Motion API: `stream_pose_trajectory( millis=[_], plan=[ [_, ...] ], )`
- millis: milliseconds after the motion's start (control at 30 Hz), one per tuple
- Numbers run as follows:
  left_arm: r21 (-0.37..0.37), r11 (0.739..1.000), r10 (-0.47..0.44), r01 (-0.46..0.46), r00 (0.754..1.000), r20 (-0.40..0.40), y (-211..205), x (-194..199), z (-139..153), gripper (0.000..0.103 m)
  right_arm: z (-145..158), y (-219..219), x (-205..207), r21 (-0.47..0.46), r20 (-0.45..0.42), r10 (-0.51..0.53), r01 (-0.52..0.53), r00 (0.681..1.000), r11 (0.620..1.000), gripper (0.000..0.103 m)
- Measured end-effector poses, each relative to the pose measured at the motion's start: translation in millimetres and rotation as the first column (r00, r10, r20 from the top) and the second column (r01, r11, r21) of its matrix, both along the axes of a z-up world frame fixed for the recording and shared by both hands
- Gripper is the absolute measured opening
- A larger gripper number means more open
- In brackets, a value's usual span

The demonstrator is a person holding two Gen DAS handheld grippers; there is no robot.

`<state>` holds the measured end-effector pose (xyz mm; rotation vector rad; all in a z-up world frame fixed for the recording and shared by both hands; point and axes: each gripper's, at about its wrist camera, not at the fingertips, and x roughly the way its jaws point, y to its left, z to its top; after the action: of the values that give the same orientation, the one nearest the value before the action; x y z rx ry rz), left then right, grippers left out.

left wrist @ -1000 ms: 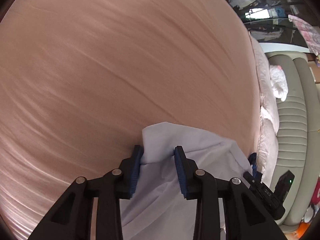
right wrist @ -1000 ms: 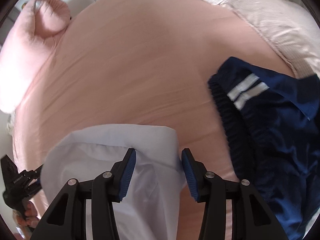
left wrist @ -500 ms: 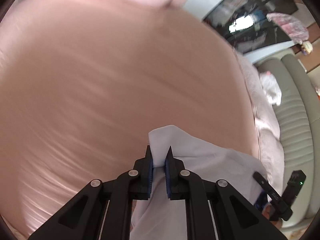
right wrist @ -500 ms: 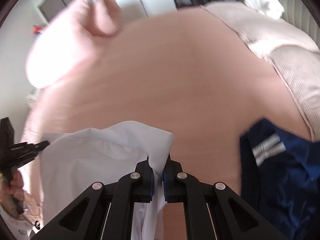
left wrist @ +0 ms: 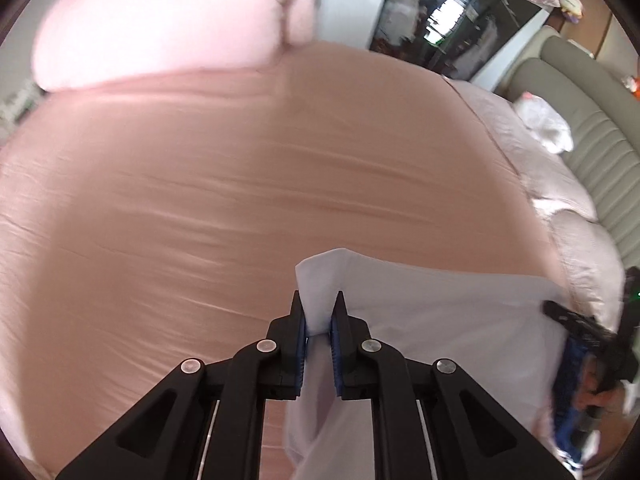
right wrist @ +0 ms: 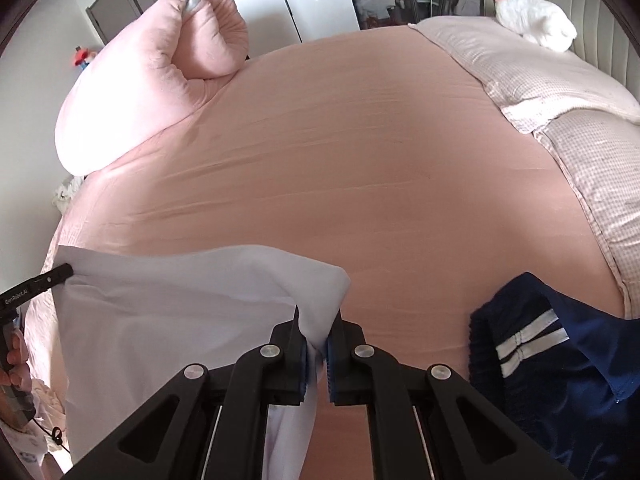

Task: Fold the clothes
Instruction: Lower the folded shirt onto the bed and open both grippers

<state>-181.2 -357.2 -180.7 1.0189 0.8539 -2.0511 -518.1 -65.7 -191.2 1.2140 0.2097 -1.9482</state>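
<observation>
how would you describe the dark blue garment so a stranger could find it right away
Start from the big bed with the peach-pink sheet. At its near edge, right of the pale white garment pinched in both sets of jaws, lies the navy shorts. It is the only dark item there, with a gathered elastic waistband and two short white stripes.

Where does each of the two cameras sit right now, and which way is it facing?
Left wrist: on the left gripper, looking down along its fingers across the pink bed sheet toward the headboard; its pads pinch a corner of the white garment; the right gripper shows at right.
Right wrist: on the right gripper, facing down over the same sheet; pads pinch the garment's other corner; the left gripper's tip and a hand show at left, navy shorts at right.
Shared: sheet, garment, pink duvet, headboard.
</observation>
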Motion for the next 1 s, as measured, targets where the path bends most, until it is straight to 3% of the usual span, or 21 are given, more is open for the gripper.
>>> stream_pose_trajectory(
  millis=[67, 100, 133, 200, 267, 367, 433, 767, 1000],
  plan=[
    [0.100, 0.995, -0.008, 0.011, 1.000, -0.030, -5.6, -1.5, -4.2, 0.012, -2.3, -6.3, 0.7, 0.035, -0.010, 0.006, -0.005, 1.000, 0.999, 0.024],
    [0.149, 0.989, -0.001, 0.007, 0.999, -0.037, -8.7, -0.2, -6.2, 0.019, -1.4, -6.2, 2.2, 0.051, -0.012, 0.003, -0.002, 1.000, 0.999, 0.053],
    [0.193, 0.981, 0.017, -0.008, 0.999, -0.043, -10.3, 3.2, -6.7, 0.023, 0.0, -5.8, 3.6, 0.058, -0.013, 0.000, 0.001, 1.000, 0.998, 0.066],
    [0.262, 0.964, 0.066, -0.044, 0.995, -0.075, -8.5, 14.6, -4.3, 0.048, 6.3, -3.9, 5.8, 0.024, 0.003, -0.005, 0.005, 1.000, 1.000, 0.066],
    [0.298, 0.951, 0.123, -0.080, 0.984, -0.129, -9.9, 25.6, -1.6, 0.055, 11.1, 0.9, 5.7, -0.009, 0.038, -0.020, 0.020, 0.999, 1.000, 0.066],
    [0.362, 0.925, 0.190, -0.115, 0.965, -0.179, -7.3, 41.0, 0.1, 0.055, 20.2, 10.7, 7.1, -0.047, 0.077, -0.039, 0.043, 0.996, 0.998, 0.066],
    [0.368, 0.920, 0.208, -0.133, 0.963, -0.172, 3.3, 52.8, 5.9, 0.057, 27.8, 15.4, 9.7, -0.056, 0.078, -0.049, 0.053, 0.996, 0.997, 0.066],
    [0.283, 0.958, 0.088, -0.036, 0.981, -0.174, 41.5, 57.0, 37.6, 0.057, 73.8, 31.0, 53.1, -0.062, 0.058, -0.027, 0.031, 0.998, 0.998, 0.066],
    [0.280, 0.960, 0.044, 0.014, 0.978, -0.201, 74.5, 58.4, 51.3, 0.057, 99.7, 41.1, 90.9, -0.044, 0.036, -0.006, 0.007, 0.999, 0.999, 0.066]
  ],
)
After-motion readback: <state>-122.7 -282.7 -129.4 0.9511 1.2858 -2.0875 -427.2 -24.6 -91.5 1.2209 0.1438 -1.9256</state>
